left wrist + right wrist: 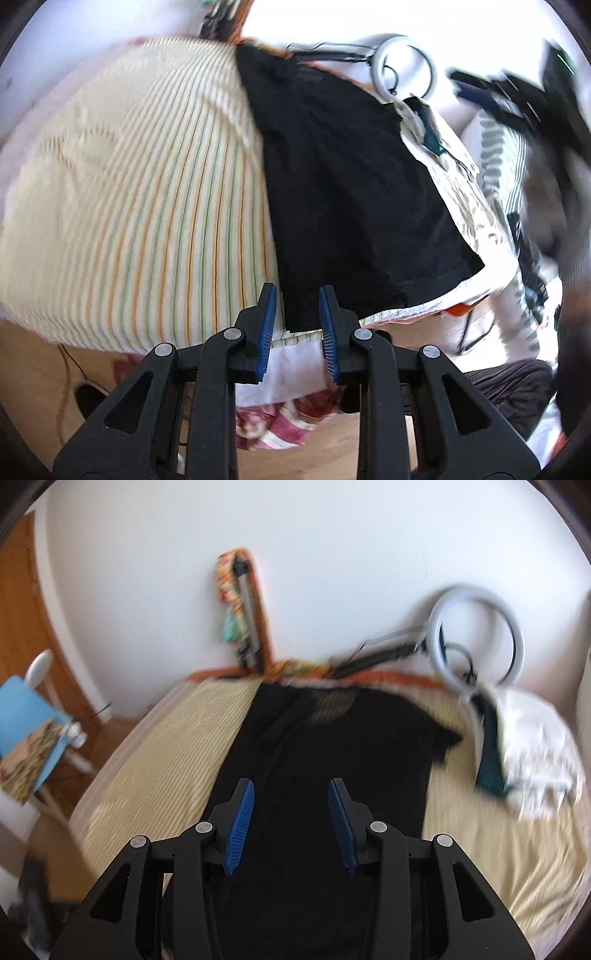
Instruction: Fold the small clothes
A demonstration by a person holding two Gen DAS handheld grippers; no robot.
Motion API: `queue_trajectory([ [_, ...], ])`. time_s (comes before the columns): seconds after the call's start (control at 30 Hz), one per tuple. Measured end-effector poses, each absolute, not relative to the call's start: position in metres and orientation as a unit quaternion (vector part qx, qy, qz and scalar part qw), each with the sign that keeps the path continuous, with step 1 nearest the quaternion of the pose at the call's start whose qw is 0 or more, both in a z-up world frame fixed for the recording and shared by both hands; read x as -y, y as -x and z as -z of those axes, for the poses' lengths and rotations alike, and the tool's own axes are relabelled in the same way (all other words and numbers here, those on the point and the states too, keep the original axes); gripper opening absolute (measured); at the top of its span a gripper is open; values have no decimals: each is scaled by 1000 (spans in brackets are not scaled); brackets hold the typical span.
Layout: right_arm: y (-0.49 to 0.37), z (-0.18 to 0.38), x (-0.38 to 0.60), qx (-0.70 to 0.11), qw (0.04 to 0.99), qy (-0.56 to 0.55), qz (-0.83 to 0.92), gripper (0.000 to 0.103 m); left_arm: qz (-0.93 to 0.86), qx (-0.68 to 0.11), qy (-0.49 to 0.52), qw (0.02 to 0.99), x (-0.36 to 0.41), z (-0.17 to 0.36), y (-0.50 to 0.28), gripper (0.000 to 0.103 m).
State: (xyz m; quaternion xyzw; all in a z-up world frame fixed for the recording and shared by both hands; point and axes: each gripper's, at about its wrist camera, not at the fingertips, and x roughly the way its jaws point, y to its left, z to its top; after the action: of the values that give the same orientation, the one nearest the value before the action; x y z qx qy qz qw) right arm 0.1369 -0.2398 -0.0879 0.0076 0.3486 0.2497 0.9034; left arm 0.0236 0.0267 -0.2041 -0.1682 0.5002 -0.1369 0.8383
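Note:
A black garment [351,184] lies spread flat on a cream striped bedspread [129,184]. In the left wrist view its near hem shows in the gap between the fingertips of my left gripper [297,291], at the bed's near edge. The jaws stand apart and the blue pads press on nothing. In the right wrist view the black garment [314,757] stretches away toward the wall, with a short sleeve sticking out on the right. My right gripper [291,786] hovers over its middle, open and empty.
A pile of white and teal clothes [535,746] lies on the bed's right side. A ring light [476,592] and a folded ironing board [240,602] stand by the white wall. A blue chair [22,709] stands on the left. Red-and-white cloth [280,421] hangs below the bed edge.

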Motion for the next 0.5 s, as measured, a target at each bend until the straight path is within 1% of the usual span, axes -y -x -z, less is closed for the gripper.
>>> queue_trajectory([
  [0.13,-85,114,236,-360,894,12,-266,40,137,-524,200,816,-29,223,-32,23],
  [0.2,-74,119,234,-361,892,16,-270,40,141,-519,219,814,-31,225,-35,23],
  [0.23,-69,121,235,-359,893,18,-272,40,149,-516,226,812,-29,226,-37,18],
  [0.27,-64,121,236,-354,895,23,-272,40,153,-515,227,812,-27,226,-39,6],
  [0.37,-57,122,238,-341,900,36,-268,40,155,-509,207,821,-18,227,-38,4],
  [0.5,-54,122,248,-334,906,30,-259,40,138,-492,173,842,-10,217,-24,3],
])
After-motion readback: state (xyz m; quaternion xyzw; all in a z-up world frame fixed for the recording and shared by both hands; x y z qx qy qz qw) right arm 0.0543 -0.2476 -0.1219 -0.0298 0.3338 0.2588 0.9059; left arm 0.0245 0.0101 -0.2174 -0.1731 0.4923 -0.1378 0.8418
